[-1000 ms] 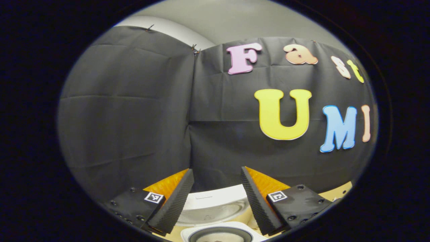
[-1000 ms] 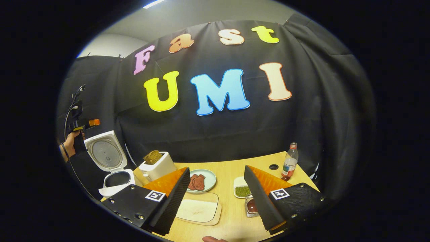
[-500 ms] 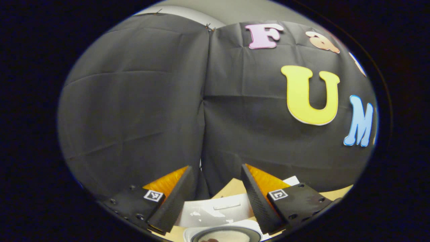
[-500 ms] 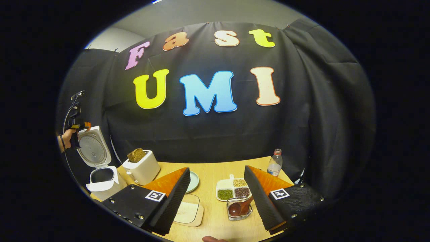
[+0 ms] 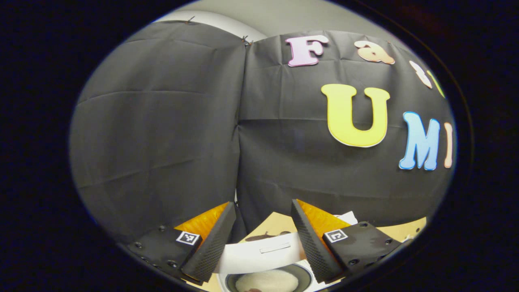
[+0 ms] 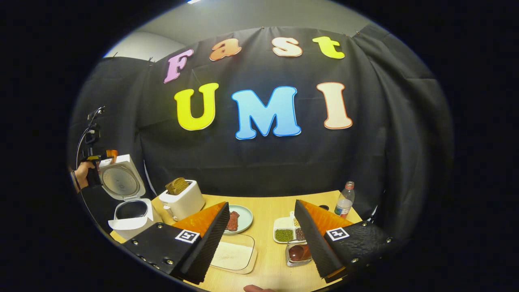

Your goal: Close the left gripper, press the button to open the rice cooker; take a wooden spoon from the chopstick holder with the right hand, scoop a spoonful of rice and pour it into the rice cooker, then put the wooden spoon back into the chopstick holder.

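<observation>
The spoon [image 6: 298, 251] sits in the holder [image 6: 295, 256] on the table [image 6: 269, 211], near your edge, its dark bowl showing just left of your right gripper's [image 6: 259, 239] right finger. That gripper is wide open and empty, hanging above the table. Judging by the open cooker [image 6: 129, 213] at the table's left end, lid [image 6: 121, 178] tipped back, the button step is done and fetching the spoon is next. Swing the right gripper a little to its right so the handle falls between the fingers, then come down slowly. The handle is hidden behind the finger, so check how it leans before closing. Grip the handle, not the bowl, and lift straight out so the holder doesn't tip. The rice tray [image 6: 234, 256] lies just left of the holder, a short reach. Your left gripper [image 5: 259, 239], open and empty too, hovers above the cooker; hold it clear of the pot [image 5: 265, 280]
</observation>
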Action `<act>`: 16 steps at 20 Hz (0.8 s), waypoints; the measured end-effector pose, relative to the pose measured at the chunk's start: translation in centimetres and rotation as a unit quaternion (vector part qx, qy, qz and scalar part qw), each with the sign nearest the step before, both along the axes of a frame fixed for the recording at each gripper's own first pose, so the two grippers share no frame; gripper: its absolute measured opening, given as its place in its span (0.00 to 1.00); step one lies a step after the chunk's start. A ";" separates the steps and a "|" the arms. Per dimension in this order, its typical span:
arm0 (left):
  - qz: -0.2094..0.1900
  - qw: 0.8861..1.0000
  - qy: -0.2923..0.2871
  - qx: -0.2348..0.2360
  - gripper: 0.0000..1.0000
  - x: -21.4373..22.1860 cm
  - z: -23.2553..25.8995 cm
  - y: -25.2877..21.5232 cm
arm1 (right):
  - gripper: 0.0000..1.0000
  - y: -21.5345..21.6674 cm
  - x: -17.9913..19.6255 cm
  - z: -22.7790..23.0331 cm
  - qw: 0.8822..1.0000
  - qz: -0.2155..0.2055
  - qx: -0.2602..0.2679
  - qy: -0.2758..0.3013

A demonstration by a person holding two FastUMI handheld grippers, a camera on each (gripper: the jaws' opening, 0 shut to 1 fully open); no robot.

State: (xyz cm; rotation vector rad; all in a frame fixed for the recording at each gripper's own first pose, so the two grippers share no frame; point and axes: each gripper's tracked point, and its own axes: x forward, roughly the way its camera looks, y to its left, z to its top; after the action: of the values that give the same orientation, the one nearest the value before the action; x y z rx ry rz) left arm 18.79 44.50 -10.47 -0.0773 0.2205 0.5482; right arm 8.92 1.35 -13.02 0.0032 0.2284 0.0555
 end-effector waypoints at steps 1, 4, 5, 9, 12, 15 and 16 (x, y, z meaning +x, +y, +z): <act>-0.003 1.000 -0.003 0.002 1.00 -0.9 -0.4 -1.1 | 0.98 0.2 -0.2 0.4 1.000 0.005 -0.001 -0.004; -0.014 1.000 -0.015 0.016 0.92 -3.1 -1.8 -4.0 | 0.98 0.5 -0.7 1.0 1.000 0.016 0.000 -0.015; -0.014 1.000 -0.015 0.016 0.92 -4.0 -2.7 -4.8 | 0.98 0.7 -0.9 1.1 1.000 0.020 -0.002 -0.015; -0.017 1.000 -0.002 0.000 1.00 -6.9 -6.3 -7.8 | 0.98 1.0 -1.2 1.9 0.999 0.030 0.001 -0.023; -0.024 0.999 0.019 -0.029 0.93 -8.0 -9.2 -9.8 | 0.98 1.5 -1.6 1.9 0.999 0.040 0.003 -0.023; -0.025 0.998 0.032 -0.041 0.99 -8.9 -11.6 -10.7 | 0.98 1.8 -1.8 1.7 0.999 0.047 0.003 -0.018; -0.023 0.998 0.037 -0.046 0.97 -9.0 -12.2 -10.8 | 0.98 1.8 -1.8 1.7 0.999 0.049 0.001 -0.018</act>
State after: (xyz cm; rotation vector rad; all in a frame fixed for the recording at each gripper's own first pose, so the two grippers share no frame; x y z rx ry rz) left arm 9.79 33.71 -22.71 -0.1404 0.3191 0.4956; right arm 7.14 3.10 -11.30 -0.0073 0.1922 0.1535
